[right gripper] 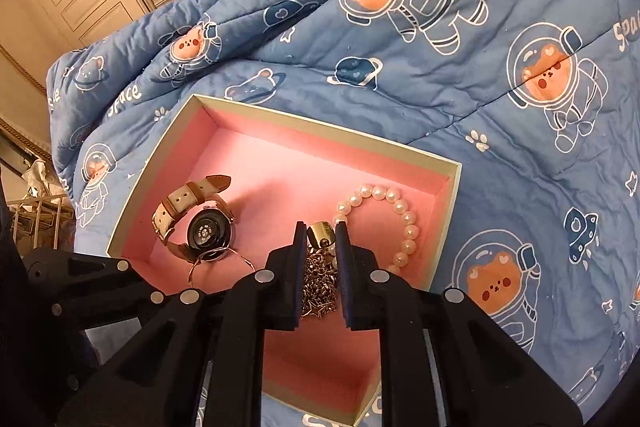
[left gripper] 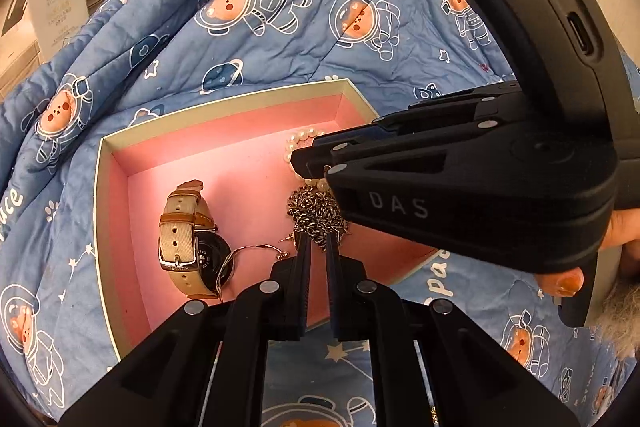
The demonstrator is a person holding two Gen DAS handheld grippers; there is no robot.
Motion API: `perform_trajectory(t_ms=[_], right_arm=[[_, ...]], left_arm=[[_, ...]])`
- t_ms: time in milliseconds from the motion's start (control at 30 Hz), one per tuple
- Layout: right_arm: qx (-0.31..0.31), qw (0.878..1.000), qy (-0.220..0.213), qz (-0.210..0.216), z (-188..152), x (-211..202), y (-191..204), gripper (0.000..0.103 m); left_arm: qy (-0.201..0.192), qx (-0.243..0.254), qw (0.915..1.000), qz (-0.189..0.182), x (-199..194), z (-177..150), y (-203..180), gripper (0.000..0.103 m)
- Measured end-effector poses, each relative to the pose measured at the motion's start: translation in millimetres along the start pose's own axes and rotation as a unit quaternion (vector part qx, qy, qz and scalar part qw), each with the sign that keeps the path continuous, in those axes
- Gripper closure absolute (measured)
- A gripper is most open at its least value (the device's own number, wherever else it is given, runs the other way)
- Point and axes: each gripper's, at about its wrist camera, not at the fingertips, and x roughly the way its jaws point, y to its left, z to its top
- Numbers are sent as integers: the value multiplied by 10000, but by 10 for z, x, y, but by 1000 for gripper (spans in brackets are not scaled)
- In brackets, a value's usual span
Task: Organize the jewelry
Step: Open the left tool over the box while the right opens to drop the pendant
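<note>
Left wrist view: left gripper (left gripper: 318,247) is reaching into the pink-lined box (left gripper: 224,101), fingers narrowed to a slim gap with the silver chain (left gripper: 316,213) bunched just ahead of the tips; whether the pads are actually pinching a strand, I cannot tell. Watch (left gripper: 188,239) is lying to the left of the fingers, a thin wire bangle (left gripper: 256,249) leaning against its face. Right gripper (left gripper: 316,157) is crossing in from the right, above the chain, covering part of the pearl bracelet (left gripper: 298,139). Everything is sitting on the blue astronaut quilt (left gripper: 280,7). Right wrist view: right gripper (right gripper: 321,233) is standing over the same box (right gripper: 320,125), jaws partly apart, a gold ring (right gripper: 322,231) sitting between the tips; contact on both pads is unclear, so grip cannot be confirmed. Chain (right gripper: 320,281) is piling directly below, between the fingers. Pearl bracelet (right gripper: 384,219) is lying just right of the tips, watch (right gripper: 200,223) and bangle (right gripper: 216,261) well left. Step, as judged: laying pieces into the box, ring going in. Next move probably calls for setting the ring on bare lining, apart from the chain, so links do not snag it.
</note>
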Motion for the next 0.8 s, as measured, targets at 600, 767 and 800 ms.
perform_trajectory(t_ms=[600, 767, 800], right_arm=[[42, 9989, -459, -10, -26, -144, 0, 58], [200, 9961, -860, 67, -178, -354, -32, 47], [244, 9952, -940, 93, -222, -399, -41, 47]], left_arm=[[-364, 182, 9991, 155, -181, -61, -86, 54], [-785, 109, 9967, 196, -457, -260, -148, 15], [-864, 36, 9961, 162, -519, -317, -147, 10]])
